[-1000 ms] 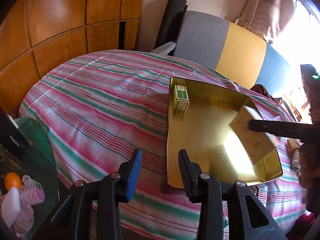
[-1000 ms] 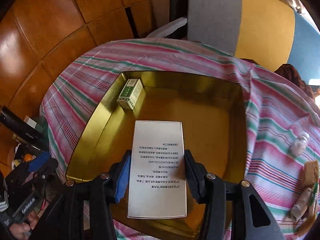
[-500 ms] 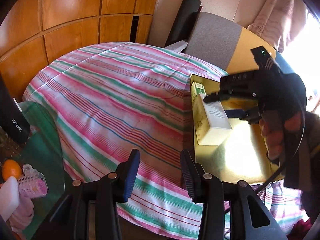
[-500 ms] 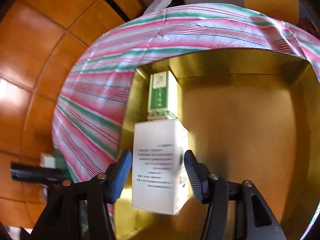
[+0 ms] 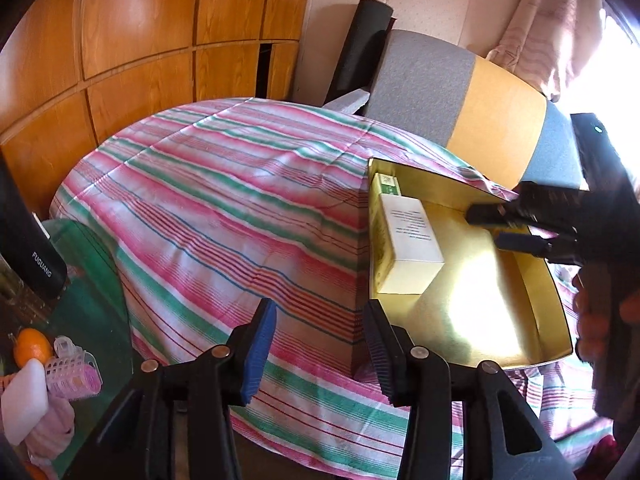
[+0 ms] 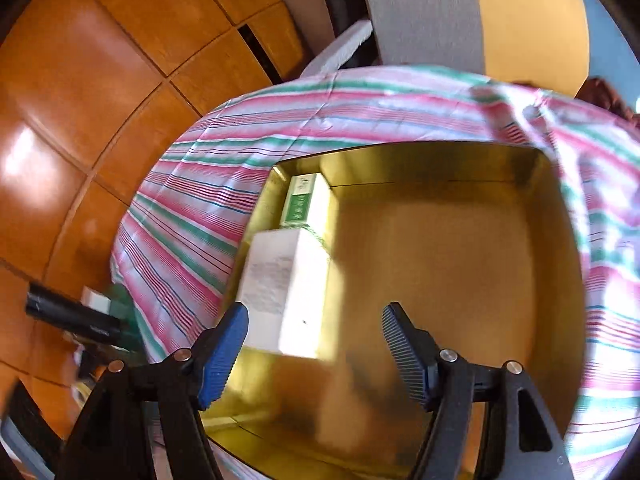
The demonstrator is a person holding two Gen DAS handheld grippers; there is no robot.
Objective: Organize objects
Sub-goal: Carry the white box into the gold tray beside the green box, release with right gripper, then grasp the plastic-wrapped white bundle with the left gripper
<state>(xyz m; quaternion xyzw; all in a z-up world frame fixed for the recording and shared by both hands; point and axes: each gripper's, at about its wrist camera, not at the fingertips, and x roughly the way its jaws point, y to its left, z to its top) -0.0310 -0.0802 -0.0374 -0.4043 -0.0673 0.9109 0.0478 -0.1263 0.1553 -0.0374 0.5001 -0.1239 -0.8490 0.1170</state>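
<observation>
A gold box (image 5: 532, 320) (image 6: 460, 280) sits on the striped cloth. Along its left wall lie a white carton (image 5: 412, 240) (image 6: 284, 288) and, behind it, a green-and-white carton (image 5: 388, 186) (image 6: 302, 202). My right gripper (image 6: 314, 330) (image 5: 490, 226) hangs over the gold box with its jaws opening and nothing between them; the white carton lies just left of it. My left gripper (image 5: 320, 328) hovers over the cloth by the box's near left corner, its jaws opening on nothing.
The striped cloth (image 5: 224, 216) covers a rounded table. A grey, yellow and blue cushion (image 5: 460, 96) leans behind it. Wooden panels (image 5: 140, 40) fill the back left. Low on the left are an orange (image 5: 32, 346), pink hair rollers (image 5: 76, 372) and a black object (image 5: 36, 256).
My right gripper carried the white carton to the box's left wall, let it go beside the green-and-white carton and drew back with its jaws wider. My left gripper's jaws have spread a little.
</observation>
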